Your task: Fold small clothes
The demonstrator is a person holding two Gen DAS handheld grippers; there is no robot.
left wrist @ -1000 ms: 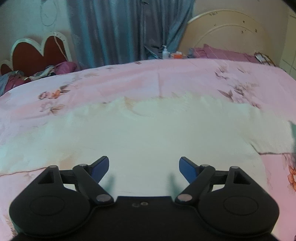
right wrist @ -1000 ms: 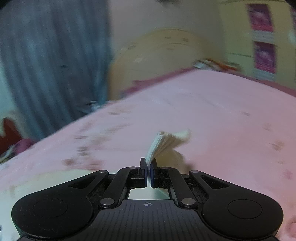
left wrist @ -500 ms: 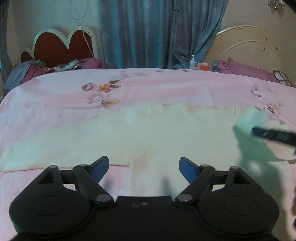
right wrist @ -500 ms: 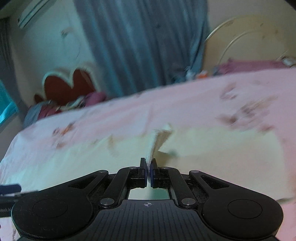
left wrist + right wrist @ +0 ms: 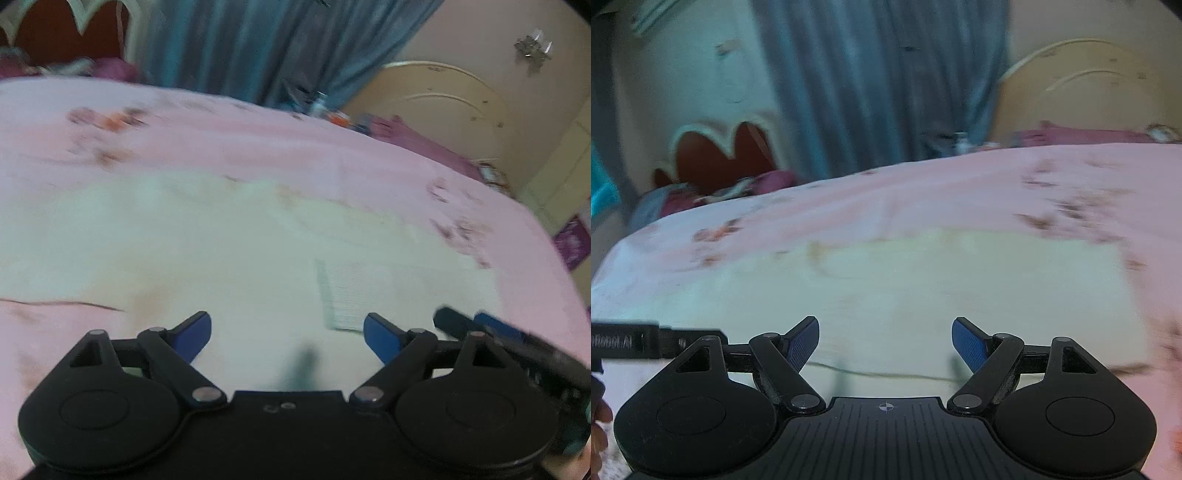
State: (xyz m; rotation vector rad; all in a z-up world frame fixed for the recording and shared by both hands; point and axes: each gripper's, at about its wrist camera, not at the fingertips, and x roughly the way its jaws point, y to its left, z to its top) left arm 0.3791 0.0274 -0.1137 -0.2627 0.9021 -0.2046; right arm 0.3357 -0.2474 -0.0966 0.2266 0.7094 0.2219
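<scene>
The sleeve had been released: the right gripper (image 5: 885,341) was spread wide, the left gripper (image 5: 287,334) likewise, so the cream knitted garment (image 5: 923,288) lay folded on the pink floral bedsheet (image 5: 923,184).

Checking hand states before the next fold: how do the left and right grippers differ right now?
The left gripper hovers over the cream garment's folded-over sleeve end, whose ribbed edge lies between its fingers; the right gripper hovers over the garment's near hem. The left sits left of the right, which shows at its view's right edge. Both are open, holding nothing, with blue finger pads.
</scene>
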